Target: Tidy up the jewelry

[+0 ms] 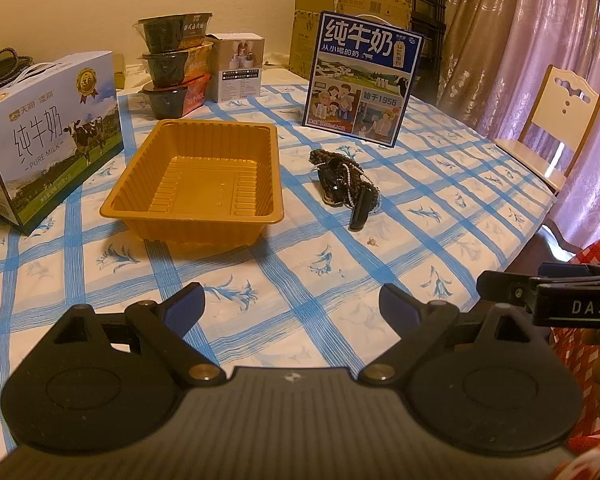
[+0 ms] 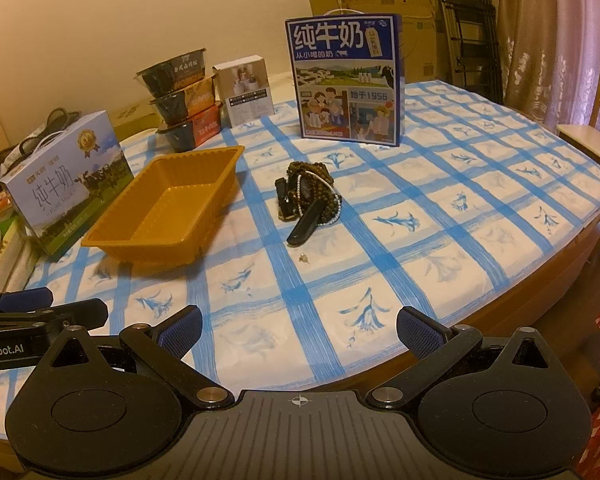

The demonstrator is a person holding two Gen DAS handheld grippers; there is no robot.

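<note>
A pile of jewelry [image 1: 342, 178] lies on the blue-checked tablecloth: dark bead strands, a thin pearl chain and black strap-like pieces. It also shows in the right wrist view [image 2: 308, 196]. A small loose earring [image 1: 373, 241] lies nearer me, also in the right wrist view [image 2: 303, 257]. An empty orange plastic tray [image 1: 172, 216] sits left of the pile, also seen in the right wrist view [image 2: 112, 248]. My left gripper [image 1: 290, 304] is open and empty, well short of the pile. My right gripper [image 2: 300, 330] is open and empty near the table's front edge.
A pale milk carton [image 1: 48, 136] stands at far left and a blue milk carton [image 1: 362, 84] behind the jewelry. Stacked food bowls [image 1: 176, 64] and a small white box [image 1: 240, 68] stand at the back. A chair [image 1: 556, 120] is at right.
</note>
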